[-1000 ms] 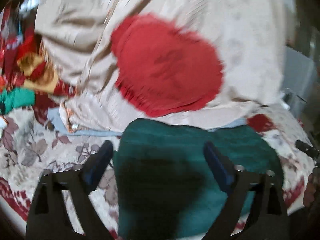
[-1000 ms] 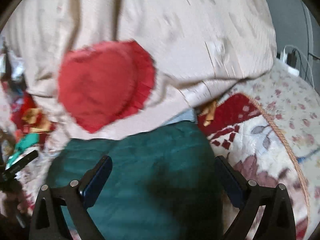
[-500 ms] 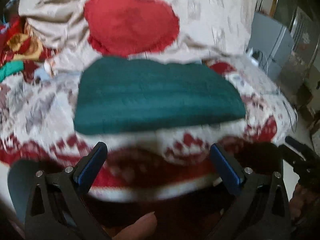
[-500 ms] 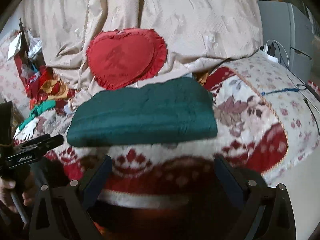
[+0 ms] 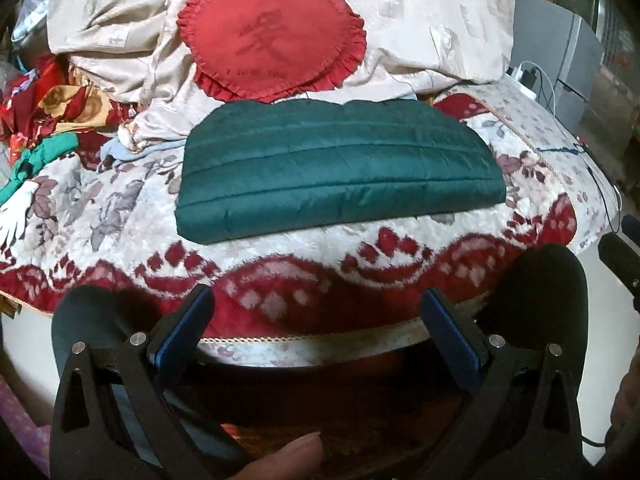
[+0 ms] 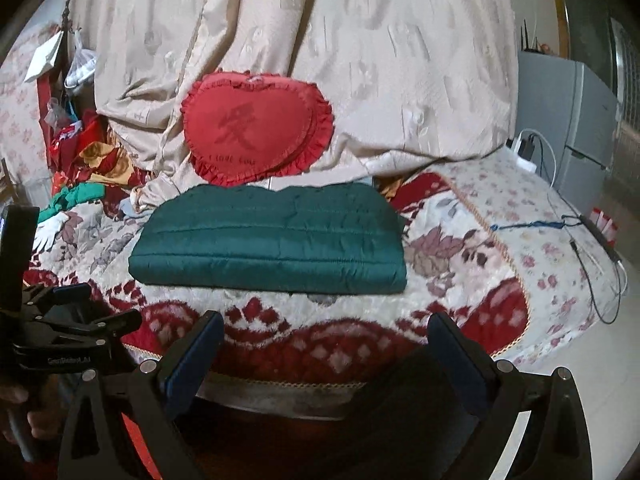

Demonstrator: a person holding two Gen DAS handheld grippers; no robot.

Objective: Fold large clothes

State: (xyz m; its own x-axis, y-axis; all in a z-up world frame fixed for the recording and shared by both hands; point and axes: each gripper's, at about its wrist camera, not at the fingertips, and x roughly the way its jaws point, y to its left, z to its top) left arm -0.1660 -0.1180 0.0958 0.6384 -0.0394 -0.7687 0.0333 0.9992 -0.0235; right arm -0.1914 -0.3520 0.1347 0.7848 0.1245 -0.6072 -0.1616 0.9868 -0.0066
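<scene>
Folded flat into a neat long rectangle: dark green quilted jacket (image 5: 336, 170), lying mid-frame in the left wrist view on a plush floral blanket (image 5: 100, 208) with a red patterned border. Same jacket (image 6: 268, 240) centred in the right wrist view, its long edge running across the frame, stitched channels parallel to that edge.

Left claw (image 5: 318, 330) at the bottom centre of its frame, spread wide, blue pads facing each other, nothing between them, well short of the jacket, over the red border. Right claw (image 6: 326, 354) likewise low in its own frame, wide open and empty, apart from the jacket. Left claw also seen at the lower left edge of the right wrist view (image 6: 76, 320), gripped by a hand.

Just above the jacket in both views: red heart-shaped cushion (image 5: 272, 40) with a frilled rim, leaning on a beige patterned cloth (image 5: 420, 20) filling the upper frame. Jumble of red, gold and green fabric (image 5: 48, 120) at the left edge. Grey cabinet (image 6: 576, 120) at the right edge, with a white charger (image 6: 526, 152) and cables trailing over the blanket's right side.
</scene>
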